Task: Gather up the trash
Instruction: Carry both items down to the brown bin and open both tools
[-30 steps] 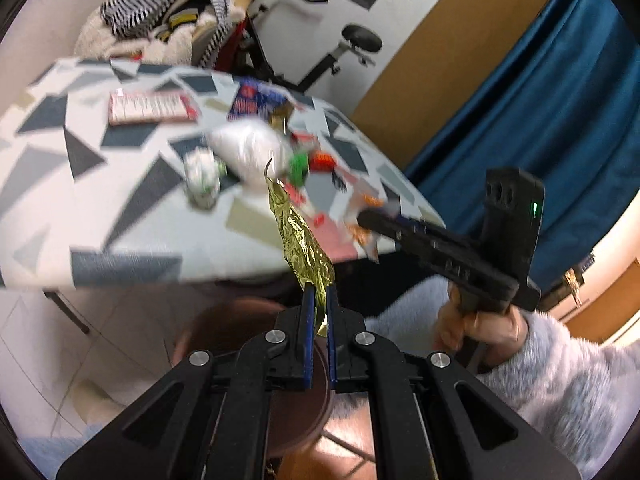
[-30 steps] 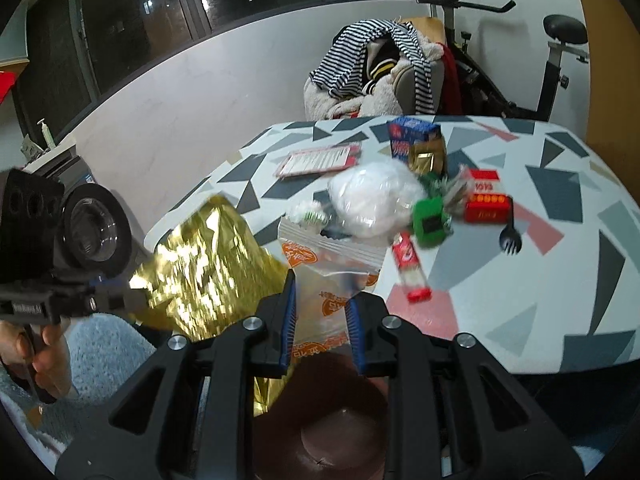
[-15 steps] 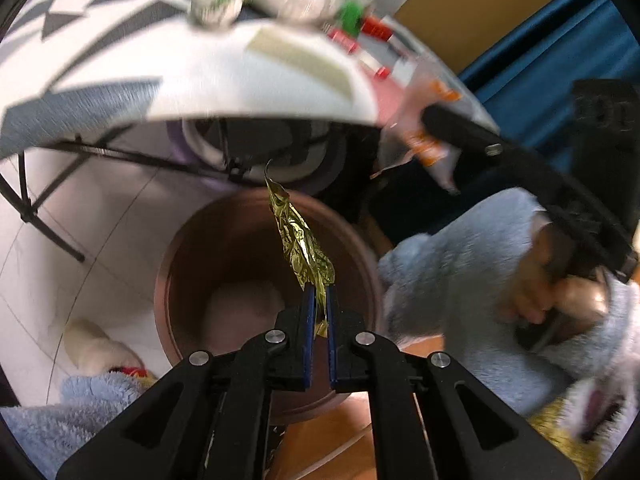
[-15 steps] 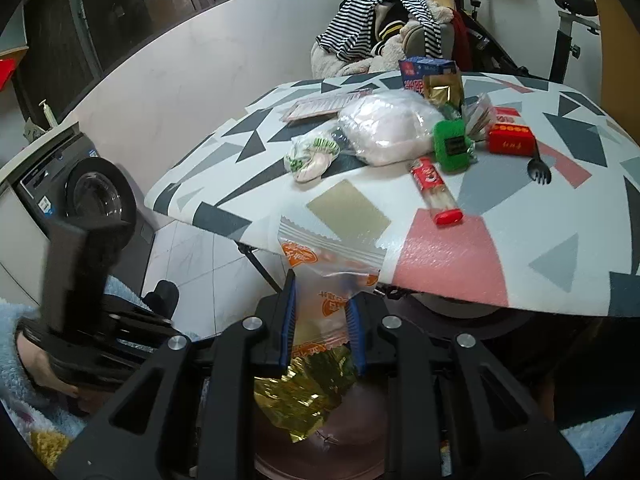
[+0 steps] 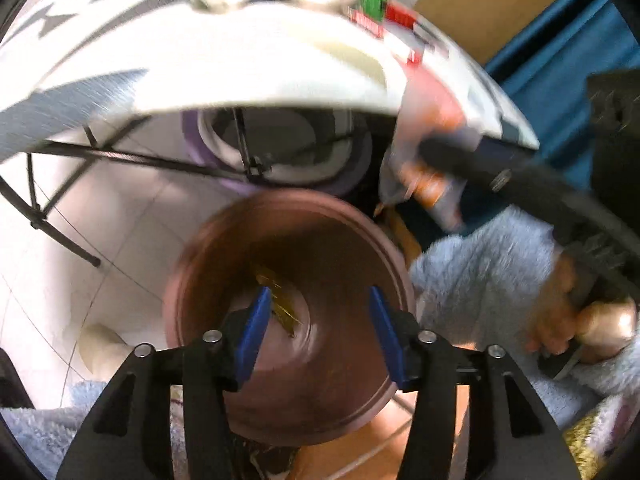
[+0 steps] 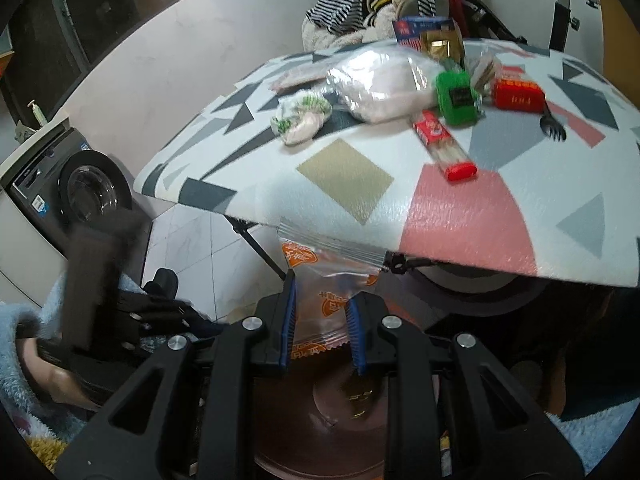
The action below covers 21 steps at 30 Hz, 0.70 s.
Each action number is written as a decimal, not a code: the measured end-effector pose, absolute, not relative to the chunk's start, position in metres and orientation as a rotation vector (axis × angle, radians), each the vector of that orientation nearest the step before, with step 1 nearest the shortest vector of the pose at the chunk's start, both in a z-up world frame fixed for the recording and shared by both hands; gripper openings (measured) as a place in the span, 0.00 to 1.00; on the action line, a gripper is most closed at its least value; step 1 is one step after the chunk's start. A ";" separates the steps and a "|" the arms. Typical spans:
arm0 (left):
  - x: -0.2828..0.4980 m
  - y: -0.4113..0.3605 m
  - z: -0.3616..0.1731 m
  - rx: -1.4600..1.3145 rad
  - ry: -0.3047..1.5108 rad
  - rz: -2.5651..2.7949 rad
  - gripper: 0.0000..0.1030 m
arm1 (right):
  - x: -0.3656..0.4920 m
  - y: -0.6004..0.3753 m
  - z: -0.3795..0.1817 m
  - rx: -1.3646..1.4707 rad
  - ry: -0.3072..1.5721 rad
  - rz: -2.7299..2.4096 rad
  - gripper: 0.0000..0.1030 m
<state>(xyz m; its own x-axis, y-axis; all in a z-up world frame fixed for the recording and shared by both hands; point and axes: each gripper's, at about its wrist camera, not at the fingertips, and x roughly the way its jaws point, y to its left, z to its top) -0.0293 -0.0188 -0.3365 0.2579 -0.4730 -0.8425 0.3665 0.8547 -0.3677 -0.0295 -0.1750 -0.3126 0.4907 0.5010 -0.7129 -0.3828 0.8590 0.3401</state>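
Observation:
My left gripper [image 5: 316, 300] is open above a brown round bin [image 5: 224, 248] on the floor. A gold foil wrapper [image 5: 280, 300] lies inside the bin, free of the jaws. My right gripper [image 6: 322, 300] is shut on a clear plastic bag with orange print [image 6: 328, 276], held over the same bin [image 6: 304, 432] below the table edge. The gold wrapper shows at the bin bottom [image 6: 360, 398]. More trash lies on the patterned table [image 6: 344, 176]: a white plastic bag [image 6: 380, 84], a crumpled wrapper [image 6: 302, 118], a red packet [image 6: 442, 146], a green item [image 6: 458, 98].
The table edge [image 5: 240, 92] overhangs the bin, with black folding legs [image 5: 60, 208] to the left. A washing machine [image 6: 60, 196] stands at the left. A black fork [image 6: 554, 128], a red box [image 6: 518, 96] and a blue box [image 6: 424, 32] lie on the table.
My left gripper has opened and let the gold wrapper drop into the bin. My right gripper has moved lower with the plastic bag, over the bin.

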 end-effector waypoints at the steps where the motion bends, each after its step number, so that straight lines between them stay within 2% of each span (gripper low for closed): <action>1: -0.032 -0.013 -0.329 -0.115 1.147 -0.553 0.58 | -0.029 -0.174 -0.314 0.142 0.919 0.541 0.25; 6: -0.048 0.007 -0.292 -0.138 0.970 -0.474 0.74 | -0.026 -0.167 -0.327 0.143 0.972 0.548 0.25; 12: -0.063 0.027 -0.257 -0.147 0.786 -0.336 0.85 | -0.021 -0.156 -0.346 0.125 1.062 0.542 0.25; 21: -0.054 0.043 -0.248 -0.134 0.720 -0.203 0.87 | -0.018 -0.140 -0.374 0.054 1.186 0.508 0.26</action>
